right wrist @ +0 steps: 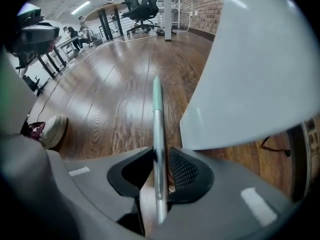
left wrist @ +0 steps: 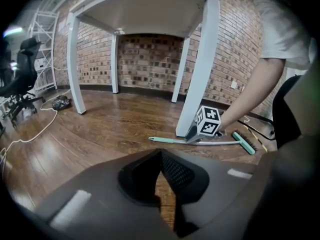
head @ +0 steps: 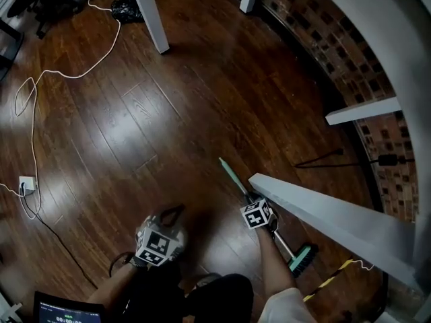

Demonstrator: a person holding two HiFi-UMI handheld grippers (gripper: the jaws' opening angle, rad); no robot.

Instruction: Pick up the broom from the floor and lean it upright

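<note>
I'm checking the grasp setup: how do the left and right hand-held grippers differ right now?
The right hand-held gripper straddles the broom handle, jaws apart; the left hand-held gripper has its jaws together on nothing. The right sits beside the white table leg; the left hangs over wood floor. Both carry marker cubes.

Indoor light, moderate, mostly from ceiling strips (right wrist: pixel 80 7) seen far off in right gripper view. The dark wood floor (head: pixel 168 113) throws back pale glare streaks. Head view is dimmer, w/ a soft shadow on the boards just ahead of the person. Both gripper views are heavy fisheye: black corners, counter leg (left wrist: pixel 197 69) leaning. Left tongs (left wrist: pixel 161 156) & right tongs (right wrist: pixel 161 153) are too close to lens, grey shells soft.
</note>
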